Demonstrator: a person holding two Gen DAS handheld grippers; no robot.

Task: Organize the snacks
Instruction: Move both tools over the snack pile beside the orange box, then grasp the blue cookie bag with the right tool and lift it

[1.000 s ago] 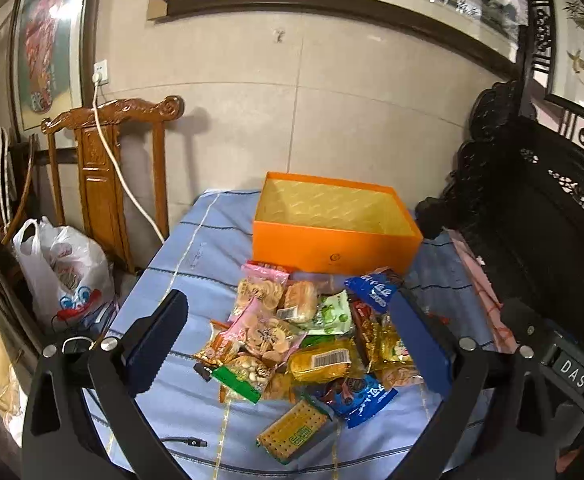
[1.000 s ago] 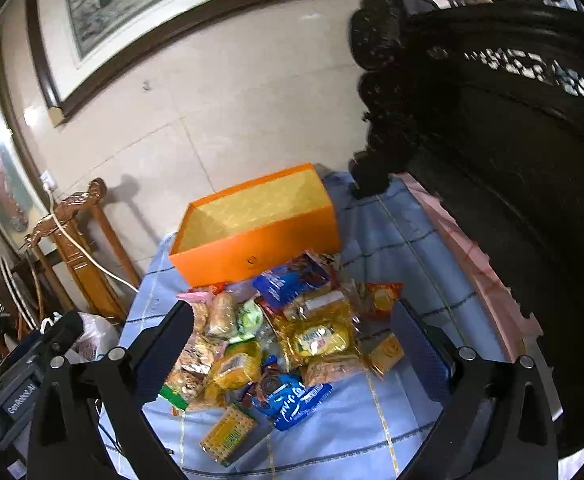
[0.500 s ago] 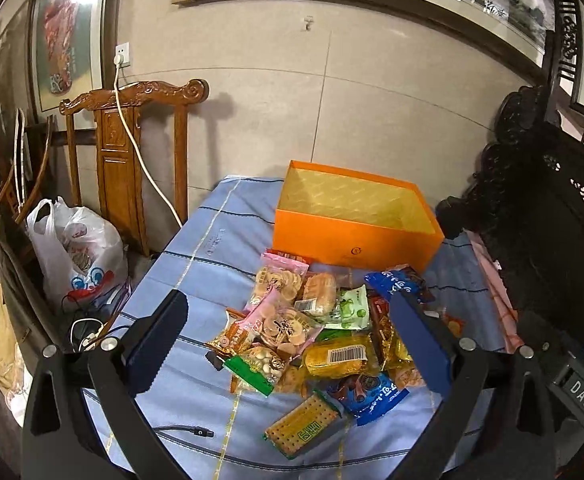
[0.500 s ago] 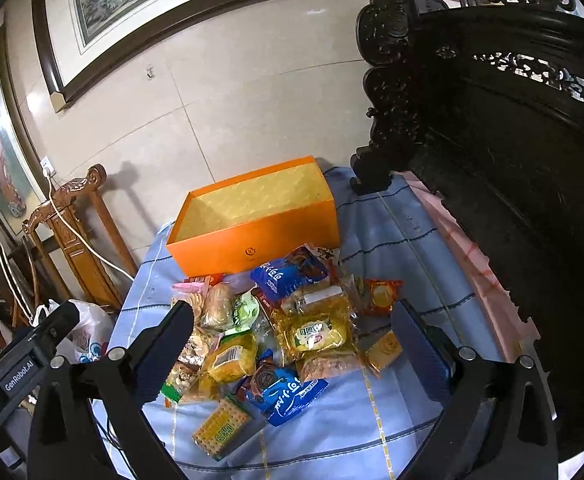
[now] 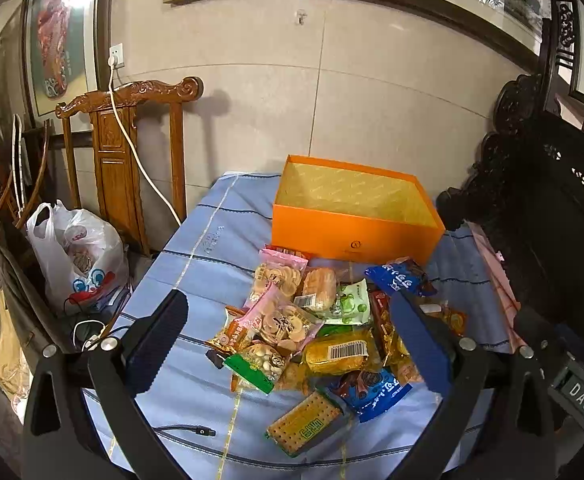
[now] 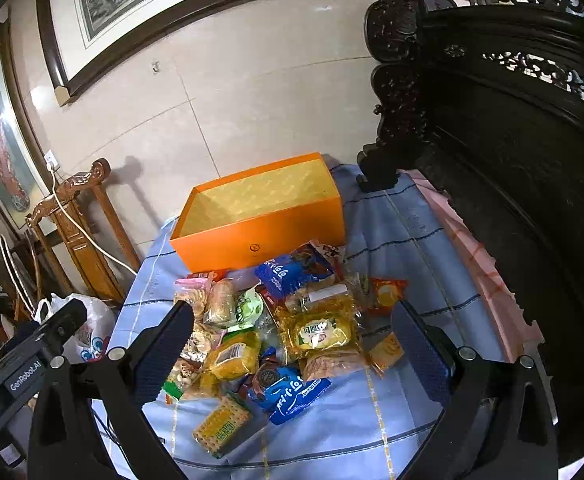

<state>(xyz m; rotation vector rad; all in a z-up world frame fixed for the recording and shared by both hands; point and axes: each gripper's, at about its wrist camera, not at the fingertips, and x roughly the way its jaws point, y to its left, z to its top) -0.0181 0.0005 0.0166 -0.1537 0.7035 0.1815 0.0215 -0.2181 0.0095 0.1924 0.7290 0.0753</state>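
An empty orange box (image 5: 355, 236) with a yellow lining stands at the back of a table with a blue cloth (image 5: 212, 256); it also shows in the right wrist view (image 6: 260, 236). A pile of snack packets (image 5: 311, 328) lies in front of it, also seen in the right wrist view (image 6: 284, 328): pink cracker bags, blue packets, yellow packets, a biscuit pack (image 5: 305, 424). My left gripper (image 5: 292, 344) is open and empty, held above the pile's near side. My right gripper (image 6: 292, 344) is open and empty, also above the pile.
A carved wooden chair (image 5: 132, 152) with a white cable stands left of the table, with a white plastic bag (image 5: 80, 256) on the floor. Dark carved furniture (image 6: 511, 160) lines the right side. A tiled wall is behind. A black cable end (image 5: 200, 432) lies on the cloth.
Both grippers have pulled back and risen a little, so the box and pile sit lower and farther in view. Nothing on the table has moved. Both stay open.
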